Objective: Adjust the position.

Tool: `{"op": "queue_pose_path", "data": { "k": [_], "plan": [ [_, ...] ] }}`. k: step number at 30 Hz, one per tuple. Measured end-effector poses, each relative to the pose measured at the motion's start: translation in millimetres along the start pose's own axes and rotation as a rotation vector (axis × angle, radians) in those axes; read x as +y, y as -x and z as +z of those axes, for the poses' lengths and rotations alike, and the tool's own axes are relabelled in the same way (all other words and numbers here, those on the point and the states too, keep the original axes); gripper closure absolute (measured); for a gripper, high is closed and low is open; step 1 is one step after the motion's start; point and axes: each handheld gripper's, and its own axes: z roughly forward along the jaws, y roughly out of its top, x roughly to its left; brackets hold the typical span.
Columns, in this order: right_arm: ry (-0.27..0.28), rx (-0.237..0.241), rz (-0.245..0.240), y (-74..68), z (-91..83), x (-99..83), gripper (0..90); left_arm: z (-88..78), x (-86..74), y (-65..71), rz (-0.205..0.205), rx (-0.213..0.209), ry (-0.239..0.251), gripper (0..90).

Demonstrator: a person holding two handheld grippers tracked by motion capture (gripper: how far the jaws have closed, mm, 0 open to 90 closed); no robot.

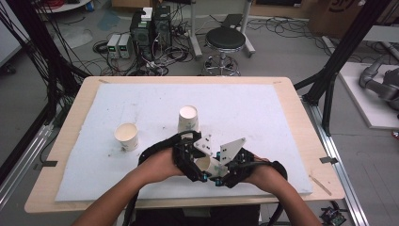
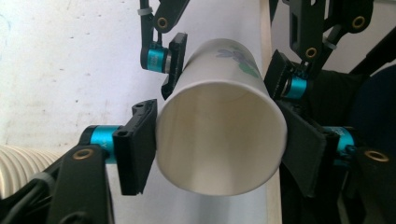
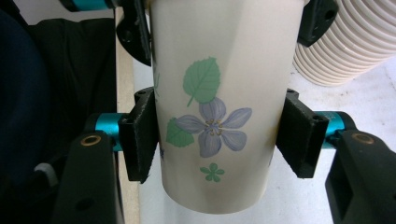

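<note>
A white paper cup (image 1: 205,165) printed with a blue flower and green leaves is held between both grippers above the table's near edge. The left gripper (image 2: 219,151) looks into the cup's open mouth, and its pads (image 2: 135,149) lie against both sides of the rim. The right gripper (image 3: 219,140) is shut on the cup (image 3: 219,93) at mid height, pads tight on both sides. In the high view the left gripper (image 1: 193,160) and the right gripper (image 1: 223,169) meet at the cup.
Two more paper cups stand on the white mat (image 1: 263,113): one at the left (image 1: 126,135), one in the middle (image 1: 188,118). A ribbed stack of cups (image 3: 345,42) lies close beside the grippers. The table's wooden front edge (image 1: 155,202) is just below the hands.
</note>
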Motion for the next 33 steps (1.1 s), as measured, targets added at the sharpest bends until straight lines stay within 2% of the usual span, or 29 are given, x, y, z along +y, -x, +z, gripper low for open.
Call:
{"op": "queue_pose_path", "data": {
  "k": [4, 10, 14, 20, 24, 27, 30, 33],
  "plan": [
    [-0.002, -0.012, 0.018, 1.7, -1.1, -1.9, 37.8, -3.0, -6.3, -2.5, 0.018, 0.058, 0.112, 18.1],
    [0.04, -0.038, 0.064, 4.4, -13.8, -10.2, 38.0, -11.9, -23.0, -4.5, -0.002, 0.03, 0.293, 18.5],
    [0.071, -0.046, 0.087, 4.8, -20.7, -17.8, 38.2, -16.8, -32.9, -5.7, -0.026, 0.049, 0.377, 18.5],
    [0.134, -0.065, 0.125, 4.6, -27.0, -30.5, 38.2, -24.4, -51.2, -7.8, -0.087, 0.095, 0.47, 18.5],
    [0.196, -0.107, 0.151, 4.8, -31.7, -38.8, 38.0, -27.5, -63.2, -8.8, -0.133, 0.135, 0.529, 18.4],
    [0.238, -0.141, 0.169, 5.1, -34.5, -45.3, 38.0, -28.8, -73.9, -9.8, -0.158, 0.19, 0.548, 18.1],
    [0.28, -0.17, 0.19, 5.0, -36.9, -51.7, 38.0, -28.4, -82.6, -9.5, -0.189, 0.213, 0.578, 18.1],
    [0.32, -0.199, 0.212, 4.4, -39.2, -57.6, 37.8, -28.5, -91.0, -8.7, -0.195, 0.242, 0.597, 18.2]
  ]
}}
